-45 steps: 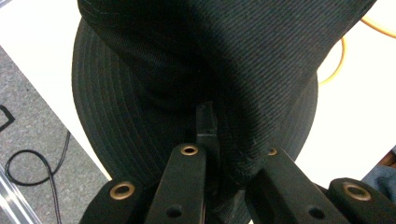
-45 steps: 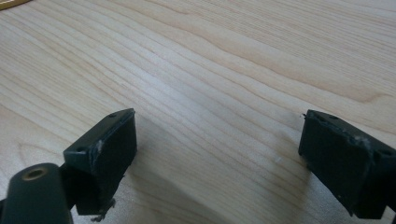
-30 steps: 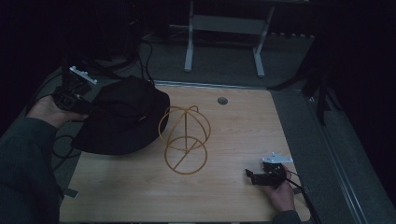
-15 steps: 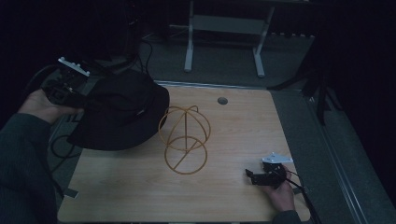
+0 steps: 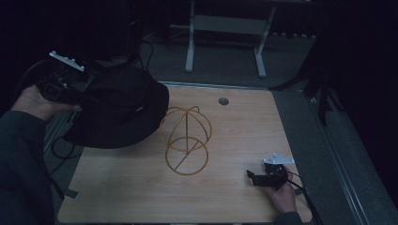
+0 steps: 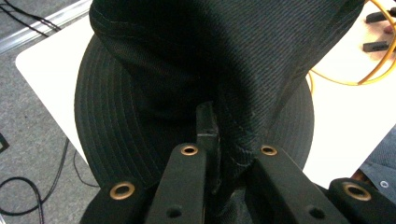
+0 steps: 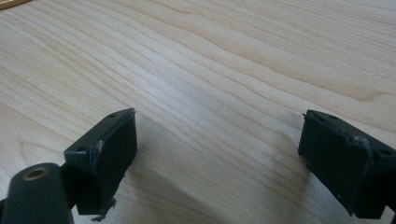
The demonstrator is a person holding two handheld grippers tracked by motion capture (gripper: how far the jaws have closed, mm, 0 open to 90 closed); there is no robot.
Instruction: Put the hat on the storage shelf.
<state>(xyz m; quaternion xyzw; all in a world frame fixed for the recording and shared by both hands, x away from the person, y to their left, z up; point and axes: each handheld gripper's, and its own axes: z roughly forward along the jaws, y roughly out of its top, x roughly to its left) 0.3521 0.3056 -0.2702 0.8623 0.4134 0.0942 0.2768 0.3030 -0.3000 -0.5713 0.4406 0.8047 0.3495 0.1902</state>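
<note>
Gripping the black bucket hat [image 5: 119, 110] by a fold of its fabric, the left gripper [image 5: 70, 89] holds it raised over the table's [image 5: 141, 187] far left corner, just left of the yellow wire stand [image 5: 185, 140]. Step 1, the pickup, looks done (the stand is bare); setting the hat on it remains. The right gripper [image 5: 256, 177] rests near right, its jaws apart with nothing between them.

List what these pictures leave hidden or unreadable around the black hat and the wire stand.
- Left tongs tips: in the left gripper view the black hat folds over them, shut on its fabric.
- Wire stand: in the left gripper view the hat and the frame edge leave only some loops showing.
- Left side of the table: hidden under the hat in the high view.
- Right tongs: small and dim in the high view.
</note>
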